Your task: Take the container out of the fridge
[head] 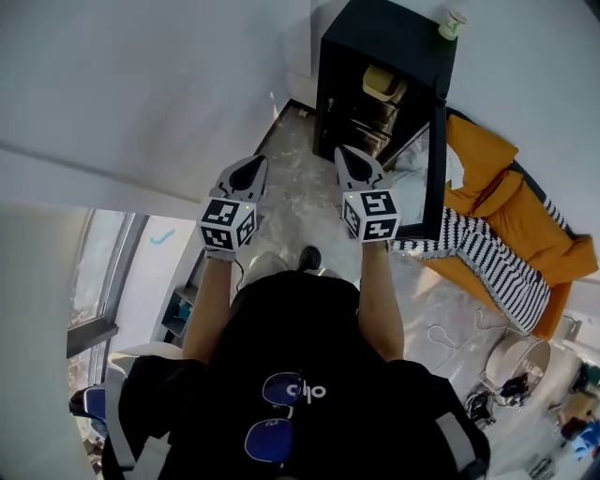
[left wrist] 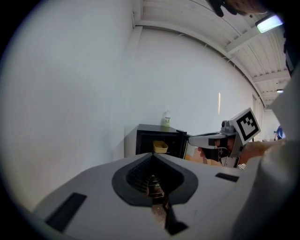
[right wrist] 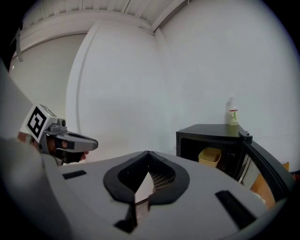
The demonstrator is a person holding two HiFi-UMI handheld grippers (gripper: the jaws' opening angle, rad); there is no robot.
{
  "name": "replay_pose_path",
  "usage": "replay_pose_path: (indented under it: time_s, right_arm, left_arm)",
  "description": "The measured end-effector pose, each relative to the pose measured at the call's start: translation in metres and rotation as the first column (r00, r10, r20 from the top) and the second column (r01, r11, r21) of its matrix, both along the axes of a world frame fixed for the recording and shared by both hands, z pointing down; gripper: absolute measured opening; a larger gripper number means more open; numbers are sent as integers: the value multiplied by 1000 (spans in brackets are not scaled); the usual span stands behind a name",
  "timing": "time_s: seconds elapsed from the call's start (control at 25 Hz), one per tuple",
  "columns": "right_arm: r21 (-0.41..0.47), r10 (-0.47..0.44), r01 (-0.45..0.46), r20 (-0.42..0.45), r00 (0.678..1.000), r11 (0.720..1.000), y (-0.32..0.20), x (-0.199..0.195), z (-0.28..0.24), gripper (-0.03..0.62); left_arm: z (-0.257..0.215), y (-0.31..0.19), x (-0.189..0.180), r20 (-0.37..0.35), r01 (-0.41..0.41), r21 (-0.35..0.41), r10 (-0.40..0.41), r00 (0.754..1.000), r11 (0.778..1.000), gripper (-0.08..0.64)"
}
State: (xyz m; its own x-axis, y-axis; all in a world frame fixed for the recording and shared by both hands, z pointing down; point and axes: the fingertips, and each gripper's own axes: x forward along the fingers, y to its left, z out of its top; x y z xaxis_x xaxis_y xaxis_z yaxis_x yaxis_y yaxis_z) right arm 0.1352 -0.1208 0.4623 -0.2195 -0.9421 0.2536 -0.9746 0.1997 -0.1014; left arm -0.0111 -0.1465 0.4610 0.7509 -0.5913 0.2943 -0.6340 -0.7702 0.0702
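Observation:
A black mini fridge (head: 375, 52) stands on the floor against the wall, its door (head: 436, 159) swung open. A yellow container (head: 382, 84) sits on its upper shelf, and shows too in the left gripper view (left wrist: 160, 147) and the right gripper view (right wrist: 209, 156). My left gripper (head: 246, 173) and right gripper (head: 354, 164) are held side by side in the air, short of the fridge and pointing toward it. Both have their jaws together with nothing between them. The tips meet in the left gripper's (left wrist: 153, 155) own view and in the right gripper's (right wrist: 148, 153).
A small bottle (head: 452, 23) stands on top of the fridge. Right of the open door lie an orange cushion (head: 506, 187) and a black-and-white striped blanket (head: 487, 258). A round bin (head: 520, 361) sits lower right. A white wall (head: 141, 75) runs along the left.

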Motion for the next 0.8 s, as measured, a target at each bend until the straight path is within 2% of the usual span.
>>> replay_pose_path:
  time_s: [0.44, 0.64, 0.8]
  right_arm:
    - [-6, 118, -118, 19, 993, 993, -27, 47, 7, 2]
    - [-20, 195, -194, 14, 981, 981, -52, 63, 14, 2]
    - [-32, 268, -268, 4, 963, 963, -74, 75, 13, 2]
  left_arm:
    - [-6, -41, 58, 40, -164, 36, 162, 986, 986, 0]
    - [2, -77, 83, 31, -252, 15, 251, 967, 968, 0]
    - [5, -108, 109, 7, -336, -5, 336, 942, 942, 0]
